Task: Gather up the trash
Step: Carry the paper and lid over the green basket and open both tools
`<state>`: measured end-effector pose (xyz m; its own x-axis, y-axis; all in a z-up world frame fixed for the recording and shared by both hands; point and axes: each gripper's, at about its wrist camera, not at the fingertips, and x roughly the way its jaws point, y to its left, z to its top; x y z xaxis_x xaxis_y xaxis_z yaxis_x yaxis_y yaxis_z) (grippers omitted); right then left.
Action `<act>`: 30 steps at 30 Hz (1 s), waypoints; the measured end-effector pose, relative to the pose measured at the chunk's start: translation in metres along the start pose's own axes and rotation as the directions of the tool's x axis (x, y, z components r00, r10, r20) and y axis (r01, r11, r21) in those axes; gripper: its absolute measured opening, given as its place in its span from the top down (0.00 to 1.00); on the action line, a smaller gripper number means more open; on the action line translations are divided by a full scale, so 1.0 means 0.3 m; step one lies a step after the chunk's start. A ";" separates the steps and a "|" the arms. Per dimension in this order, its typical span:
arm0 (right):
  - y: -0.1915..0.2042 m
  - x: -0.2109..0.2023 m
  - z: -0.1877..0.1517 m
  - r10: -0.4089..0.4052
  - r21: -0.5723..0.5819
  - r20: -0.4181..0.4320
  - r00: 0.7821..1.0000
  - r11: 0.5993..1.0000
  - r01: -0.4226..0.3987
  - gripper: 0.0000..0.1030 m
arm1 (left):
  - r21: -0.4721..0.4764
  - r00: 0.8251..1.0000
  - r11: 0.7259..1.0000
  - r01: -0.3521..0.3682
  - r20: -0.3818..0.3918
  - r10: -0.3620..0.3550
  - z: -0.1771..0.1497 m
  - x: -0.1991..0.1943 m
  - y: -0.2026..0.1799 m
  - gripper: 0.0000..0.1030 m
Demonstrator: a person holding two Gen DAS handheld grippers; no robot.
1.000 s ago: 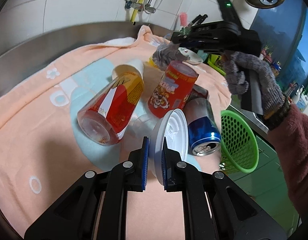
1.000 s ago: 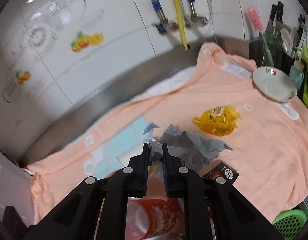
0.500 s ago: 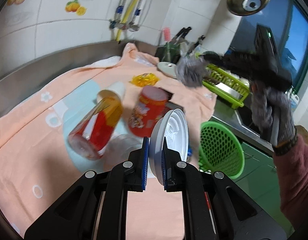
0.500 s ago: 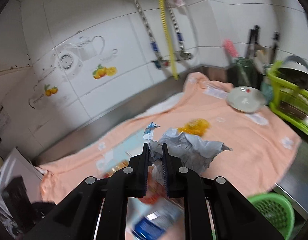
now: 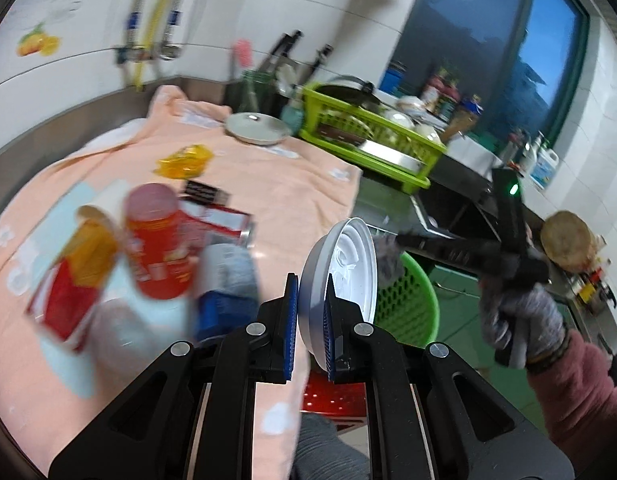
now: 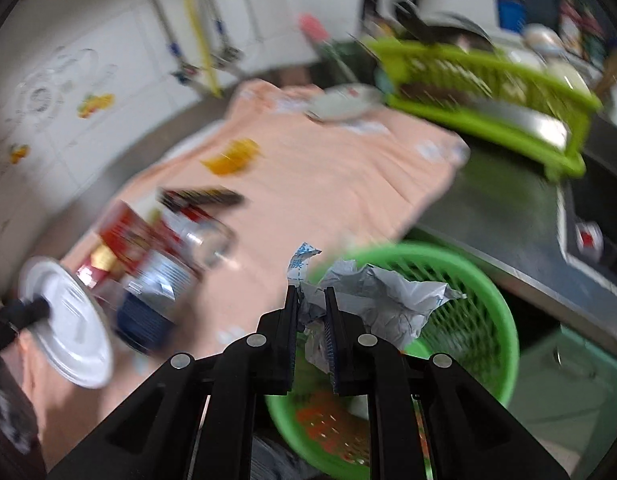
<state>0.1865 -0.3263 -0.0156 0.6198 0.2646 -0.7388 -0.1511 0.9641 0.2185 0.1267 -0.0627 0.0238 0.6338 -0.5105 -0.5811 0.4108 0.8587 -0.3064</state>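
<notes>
1. A peach towel (image 5: 292,184) covers the table (image 5: 60,128), backed by white wall tiles, with a lime dish rack (image 5: 372,140) at 1 o'clock.
2. On the towel lie a yellow wrapper (image 5: 184,160), a red canister (image 5: 156,244), a red-and-yellow cup (image 5: 76,276) and a blue can (image 5: 228,284), blurred.
3. The left tongs (image 5: 310,312) pinch a white lid (image 5: 344,276) on edge, beside the green basket (image 6: 480,320).
4. The right tongs (image 6: 311,312), angled downward in a gloved hand (image 5: 520,320) at 3 o'clock, are pressed onto crumpled grey paper (image 6: 380,300) above the basket.
</notes>
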 end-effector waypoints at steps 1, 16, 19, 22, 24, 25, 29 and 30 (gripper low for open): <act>-0.036 0.020 -0.026 -0.010 0.019 -0.023 1.000 1.000 0.011 0.87 | 0.009 1.000 1.000 0.011 -0.010 -0.011 0.004 0.025 -0.023 0.90; -0.291 0.089 -0.131 -0.035 0.130 -0.040 0.999 0.991 0.039 0.56 | 0.081 0.982 0.995 0.063 -0.186 -0.047 0.022 0.406 -0.235 0.90; -0.309 0.045 -0.141 -0.038 0.123 -0.004 0.999 0.992 0.038 0.51 | 0.093 0.975 0.993 0.067 -0.216 -0.045 0.020 0.480 -0.261 0.90; -0.321 -0.004 -0.154 -0.047 0.116 0.033 0.998 0.992 0.043 0.46 | 0.102 0.968 0.992 0.071 -0.246 -0.044 0.009 0.559 -0.290 0.90; -0.330 -0.028 -0.164 -0.036 0.119 0.050 0.998 0.992 0.030 0.44 | 0.098 0.958 0.992 0.079 -0.284 -0.049 -0.007 0.634 -0.309 0.90; -0.333 -0.040 -0.173 -0.037 0.113 0.056 0.998 0.993 0.030 0.43 | 0.096 0.953 0.992 0.084 -0.299 -0.052 -0.019 0.660 -0.317 0.90; -0.337 -0.076 -0.201 -0.067 0.092 0.083 0.994 0.994 0.059 0.41 | 0.102 0.931 0.990 0.096 -0.362 -0.052 -0.060 0.778 -0.359 0.90; -0.343 -0.085 -0.208 -0.083 0.093 0.091 0.992 0.993 0.074 0.40 | 0.105 0.927 0.990 0.092 -0.373 -0.047 -0.069 0.801 -0.369 0.90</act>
<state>0.1382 -0.4306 -0.0591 0.6977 0.1807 -0.6932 -0.0328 0.9747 0.2211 0.2201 -0.2794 -0.0975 0.3239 -0.4965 -0.8053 0.5339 0.7987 -0.2776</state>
